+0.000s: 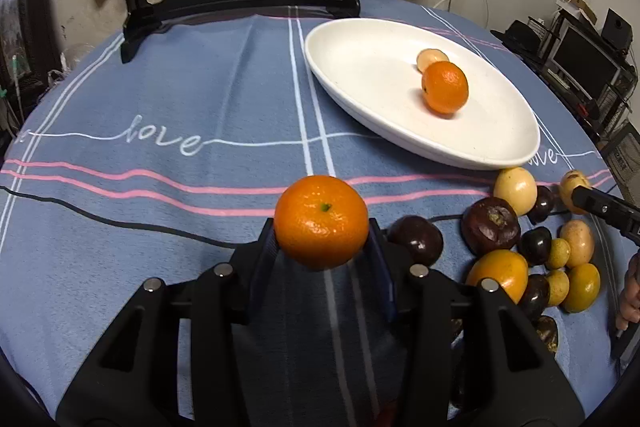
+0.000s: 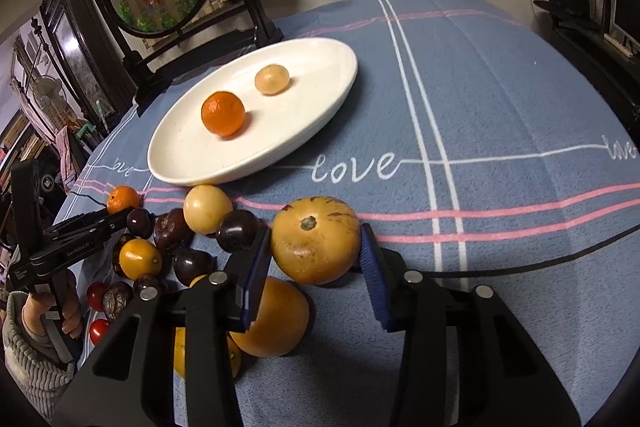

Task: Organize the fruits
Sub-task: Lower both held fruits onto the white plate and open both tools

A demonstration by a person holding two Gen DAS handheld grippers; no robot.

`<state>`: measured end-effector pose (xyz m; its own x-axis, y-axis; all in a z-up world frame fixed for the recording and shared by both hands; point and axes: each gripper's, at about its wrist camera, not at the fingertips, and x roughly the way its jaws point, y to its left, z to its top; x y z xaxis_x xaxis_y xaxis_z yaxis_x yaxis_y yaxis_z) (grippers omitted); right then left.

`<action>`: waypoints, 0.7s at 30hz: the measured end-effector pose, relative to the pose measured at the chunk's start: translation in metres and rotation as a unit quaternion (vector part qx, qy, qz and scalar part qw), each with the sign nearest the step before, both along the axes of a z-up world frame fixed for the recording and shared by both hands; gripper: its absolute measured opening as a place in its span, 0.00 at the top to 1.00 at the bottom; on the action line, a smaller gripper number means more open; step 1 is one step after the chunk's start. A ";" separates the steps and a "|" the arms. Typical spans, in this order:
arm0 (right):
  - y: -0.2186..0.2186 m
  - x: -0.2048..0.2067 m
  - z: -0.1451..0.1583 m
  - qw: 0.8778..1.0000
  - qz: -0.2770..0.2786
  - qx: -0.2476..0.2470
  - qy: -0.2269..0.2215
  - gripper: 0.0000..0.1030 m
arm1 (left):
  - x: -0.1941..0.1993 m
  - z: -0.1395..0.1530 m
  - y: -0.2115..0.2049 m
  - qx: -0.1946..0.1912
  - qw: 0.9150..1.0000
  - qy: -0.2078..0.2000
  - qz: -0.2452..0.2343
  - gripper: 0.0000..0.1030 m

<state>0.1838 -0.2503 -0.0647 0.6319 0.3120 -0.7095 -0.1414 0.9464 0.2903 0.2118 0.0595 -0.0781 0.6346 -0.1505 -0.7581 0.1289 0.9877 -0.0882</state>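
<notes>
While both grippers grasp fruit, the carry to the plate is the step in hand.

Lifted clear of the cloth, a small orange sits clenched between the pads of the left gripper, while the right gripper has its blue pads pressed on either side of a speckled tan fruit at the near right edge of the fruit pile; whether that one is off the cloth I cannot tell. Beyond them the white oval plate already holds an orange and a pale fruit, well apart from the pile. I'd judge the next move needs each fruit carried far over the rim and set on bare plate, gently, as round fruit will roll.
</notes>
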 end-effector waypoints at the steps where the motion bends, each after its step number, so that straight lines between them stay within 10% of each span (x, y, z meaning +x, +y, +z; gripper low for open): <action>1: -0.002 0.000 0.000 1.000 -0.003 0.000 -0.002 0.57 | -0.001 0.002 0.000 0.001 1.000 -0.004 0.000 0.57; 21: 0.048 0.057 0.048 0.997 0.036 -0.018 -0.062 0.57 | 0.077 0.060 -0.040 -0.037 0.999 -0.034 -0.015 0.56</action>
